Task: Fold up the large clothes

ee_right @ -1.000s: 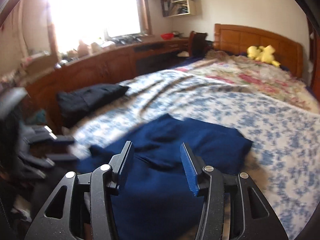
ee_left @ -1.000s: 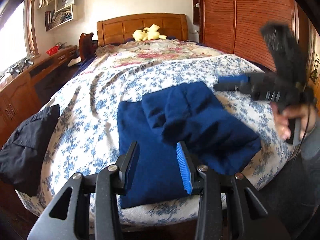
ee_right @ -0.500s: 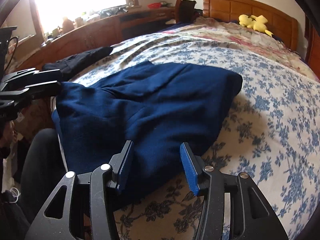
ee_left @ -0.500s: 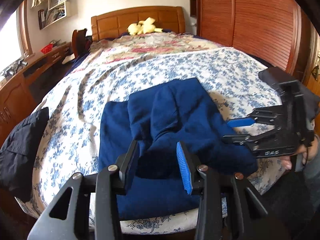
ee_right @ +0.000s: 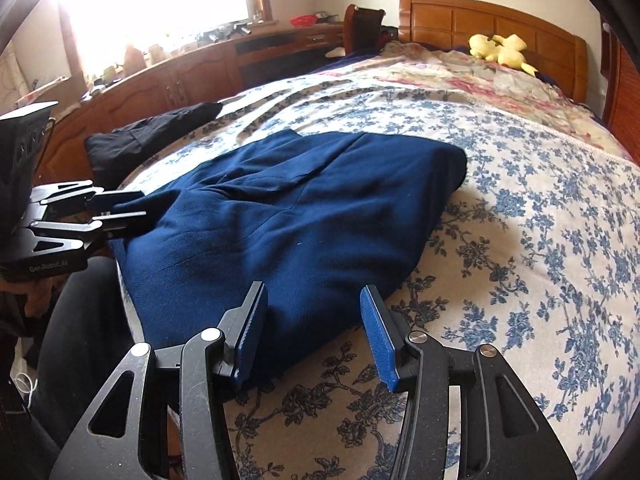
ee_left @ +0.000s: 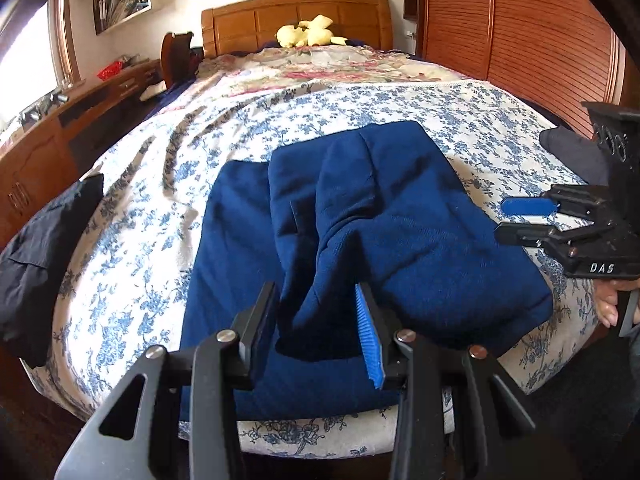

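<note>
A navy blue garment (ee_left: 360, 240) lies partly folded on the bed's near end, with a raised fold down its middle; it also shows in the right wrist view (ee_right: 288, 216). My left gripper (ee_left: 316, 328) is open, its jaws on either side of the raised fold at the garment's near edge. In the right wrist view the left gripper (ee_right: 120, 212) sits at the garment's left corner. My right gripper (ee_right: 312, 336) is open and empty over the garment's right near corner. In the left wrist view the right gripper (ee_left: 516, 220) hovers at the garment's right edge.
The bed (ee_left: 168, 184) has a blue floral cover. A black garment (ee_left: 44, 240) lies at its left edge, also in the right wrist view (ee_right: 148, 136). A yellow plush toy (ee_left: 304, 32) sits by the headboard. A wooden cabinet (ee_right: 168, 84) runs along the left, a wardrobe (ee_left: 520, 28) along the right.
Both grippers have come down closer to the garment's near edge. The right gripper swung from high up to the garment's right side. The garment lies slightly flatter.
</note>
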`<state>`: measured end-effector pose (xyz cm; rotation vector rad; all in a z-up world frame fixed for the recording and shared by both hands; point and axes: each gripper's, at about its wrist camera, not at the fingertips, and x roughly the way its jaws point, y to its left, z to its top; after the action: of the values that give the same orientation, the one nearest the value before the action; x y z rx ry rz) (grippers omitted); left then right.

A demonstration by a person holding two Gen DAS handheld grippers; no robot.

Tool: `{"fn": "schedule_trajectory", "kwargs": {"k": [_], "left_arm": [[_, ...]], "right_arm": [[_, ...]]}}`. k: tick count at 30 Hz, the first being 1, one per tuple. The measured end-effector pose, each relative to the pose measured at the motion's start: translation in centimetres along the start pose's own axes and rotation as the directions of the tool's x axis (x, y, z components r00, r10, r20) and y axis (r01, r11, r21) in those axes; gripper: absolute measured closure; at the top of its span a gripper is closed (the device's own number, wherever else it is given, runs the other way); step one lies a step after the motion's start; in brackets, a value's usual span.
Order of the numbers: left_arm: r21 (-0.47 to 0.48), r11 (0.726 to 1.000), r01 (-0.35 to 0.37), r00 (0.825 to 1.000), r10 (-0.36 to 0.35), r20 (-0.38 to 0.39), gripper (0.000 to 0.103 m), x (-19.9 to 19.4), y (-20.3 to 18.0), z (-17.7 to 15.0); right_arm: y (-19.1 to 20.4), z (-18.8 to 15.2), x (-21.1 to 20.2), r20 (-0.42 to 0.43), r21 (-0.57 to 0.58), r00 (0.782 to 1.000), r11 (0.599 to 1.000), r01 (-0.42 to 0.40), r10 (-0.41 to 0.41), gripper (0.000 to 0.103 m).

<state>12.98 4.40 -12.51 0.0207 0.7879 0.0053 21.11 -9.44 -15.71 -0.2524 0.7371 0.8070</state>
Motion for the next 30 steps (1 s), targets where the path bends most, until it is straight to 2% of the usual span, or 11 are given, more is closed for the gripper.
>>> {"fn": "schedule_trajectory", "kwargs": {"k": [1, 3, 6, 9, 12, 15, 20, 22, 25, 29, 30], "left_arm": [[0.018, 1.000, -0.005, 1.000, 0.005, 0.001, 0.089, 0.0, -0.3, 0.0], [0.052, 0.998, -0.023, 1.000, 0.023, -0.002, 0.094, 0.0, -0.8, 0.1], [0.063, 0.998, -0.027, 0.999, 0.025, 0.027, 0.097, -0.9, -0.6, 0.5], [0.047, 0.998, -0.034, 0.996, 0.030, 0.087, 0.098, -2.7, 0.3, 1.6], [0.040, 0.997, -0.071, 0.985, 0.063, 0.160, 0.098, -4.9, 1.8, 2.8], [0.020, 0.995, -0.098, 0.980, 0.093, 0.176, 0.098, -5.8, 3.7, 3.2], [-0.056, 0.989, -0.134, 0.983, 0.140, 0.119, 0.098, -5.1, 7.8, 0.8], [-0.070, 0.990, -0.123, 0.989, 0.129, 0.079, 0.098, -4.2, 8.5, -0.6], [-0.073, 0.992, -0.104, 0.994, 0.107, 0.030, 0.098, -2.6, 8.2, -2.9], [-0.084, 0.992, -0.089, 0.995, 0.092, 0.024, 0.098, -2.0, 8.0, -4.0], [-0.089, 0.993, -0.083, 0.996, 0.085, 0.024, 0.098, -2.0, 8.1, -3.9]], "right_arm": [[0.0, 0.0, -0.3, 0.009, 0.000, 1.000, 1.000, 0.015, -0.015, 0.054], [-0.3, 0.3, -0.7, 0.024, 0.005, 0.999, 1.000, 0.025, -0.025, 0.054], [-0.3, 1.0, -1.1, 0.042, 0.008, 0.999, 1.000, 0.023, -0.023, 0.054], [0.1, 1.8, -1.1, 0.058, 0.004, 0.998, 1.000, 0.010, -0.010, 0.054], [0.9, 2.9, -1.4, 0.111, 0.003, 0.994, 1.000, 0.008, -0.009, 0.054], [2.4, 4.3, -1.5, 0.146, -0.010, 0.988, 0.999, -0.044, 0.044, 0.056], [5.2, 5.6, -0.5, 0.151, -0.058, 0.979, 0.990, -0.127, 0.134, 0.058], [6.4, 5.7, 0.5, 0.128, -0.077, 0.977, 0.983, -0.165, 0.174, 0.059], [7.8, 5.4, 1.7, 0.102, -0.107, 0.980, 0.981, -0.161, 0.171, 0.061], [8.4, 4.9, 3.5, 0.033, -0.122, 0.979, 0.973, -0.195, 0.200, 0.061], [8.7, 4.6, 4.5, -0.023, -0.131, 0.976, 0.967, -0.217, 0.216, 0.060]]}}
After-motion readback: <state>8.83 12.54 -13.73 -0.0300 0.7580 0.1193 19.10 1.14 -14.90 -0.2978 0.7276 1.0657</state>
